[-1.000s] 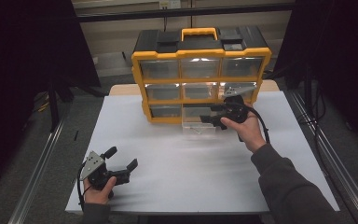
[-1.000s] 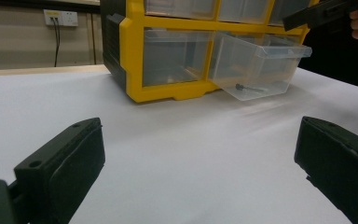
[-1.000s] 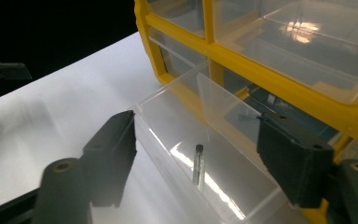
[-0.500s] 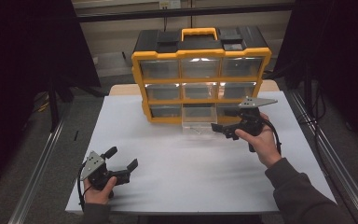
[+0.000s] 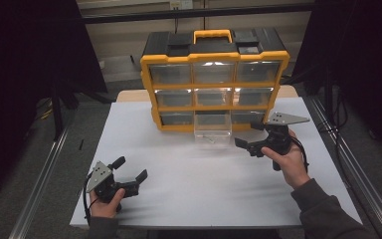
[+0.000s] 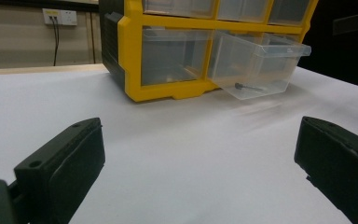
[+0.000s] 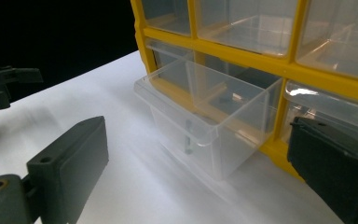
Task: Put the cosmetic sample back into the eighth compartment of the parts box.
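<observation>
Organizer: a yellow-and-black drawer cabinet (image 5: 214, 79) stands upright at the far middle of the white table (image 5: 189, 179), with an orange carry handle on top and three rows of three clear drawers.
Open drawer: the bottom-middle drawer (image 5: 212, 130) is pulled out toward the person and rests low on the table; the other eight sit flush in the frame.
Drawer contents: a small dark screw or bolt (image 6: 248, 86) lies on the drawer floor. The left gripper view shows it best, through the clear side wall; the right gripper view shows a thin upright shape (image 7: 188, 136) behind the front wall, probably the same piece, though the plastic blurs it.
Left gripper: the left gripper (image 5: 129, 171) sits at the near left of the table, held in the left hand (image 5: 107, 201), well apart from the cabinet. Its jaws are spread wide with nothing between them, and bare table fills the gap in its own view.
Right gripper: the right gripper (image 5: 250, 135) is held in the right hand (image 5: 286, 159) just to the right of the open drawer, pointing leftward at it. Its jaws are spread wide and grip nothing; in its own view the drawer (image 7: 205, 114) sits between and beyond them, not touching either.
Cross view: the right gripper view catches the left gripper (image 7: 2, 86) far off at its left edge against the dark background.
</observation>
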The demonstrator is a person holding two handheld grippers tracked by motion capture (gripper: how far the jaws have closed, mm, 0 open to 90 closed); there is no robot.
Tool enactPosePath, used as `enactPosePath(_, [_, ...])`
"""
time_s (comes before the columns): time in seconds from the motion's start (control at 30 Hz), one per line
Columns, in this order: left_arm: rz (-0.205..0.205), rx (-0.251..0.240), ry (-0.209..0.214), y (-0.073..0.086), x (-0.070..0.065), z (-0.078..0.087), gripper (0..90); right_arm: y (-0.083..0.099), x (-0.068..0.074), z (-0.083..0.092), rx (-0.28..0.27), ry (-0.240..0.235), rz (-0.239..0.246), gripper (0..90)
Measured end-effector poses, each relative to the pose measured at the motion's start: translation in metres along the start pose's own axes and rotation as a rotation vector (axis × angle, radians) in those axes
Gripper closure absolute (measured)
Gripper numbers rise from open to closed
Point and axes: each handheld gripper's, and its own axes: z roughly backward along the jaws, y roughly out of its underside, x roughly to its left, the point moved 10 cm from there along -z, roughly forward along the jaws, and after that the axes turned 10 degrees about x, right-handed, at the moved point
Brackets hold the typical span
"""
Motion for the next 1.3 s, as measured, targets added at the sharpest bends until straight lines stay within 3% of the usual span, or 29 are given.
enactPosePath(0.23, [-0.013, 0.002, 0.0, 0.0, 0.0, 0.0, 1.7, 0.012, 0.0, 0.006, -0.01, 0.013, -0.007, 3.1])
enactPosePath(0.43, [0.003, -0.001, 0.006, 0.0, -0.001, 0.0, 1.7, 0.023, 0.001, 0.011, -0.017, 0.02, -0.014, 3.1])
enactPosePath(0.8, [0.01, -0.002, 0.006, 0.0, -0.001, 0.0, 1.7, 0.035, -0.006, 0.028, -0.046, 0.053, -0.036, 3.1])
enactPosePath(0.83, [-0.011, 0.0, -0.001, 0.0, 0.0, 0.0, 1.7, 0.036, -0.007, 0.03, -0.048, 0.06, -0.039, 3.1])
enactPosePath(0.9, [-0.006, -0.001, 0.003, 0.0, 0.0, -0.001, 1.7, 0.04, -0.009, 0.032, -0.052, 0.066, -0.041, 3.0])
enactPosePath(1.3, [-0.008, 0.003, 0.002, 0.0, 0.0, -0.001, 1.7, 0.056, -0.01, 0.044, -0.067, 0.068, -0.049, 2.8])
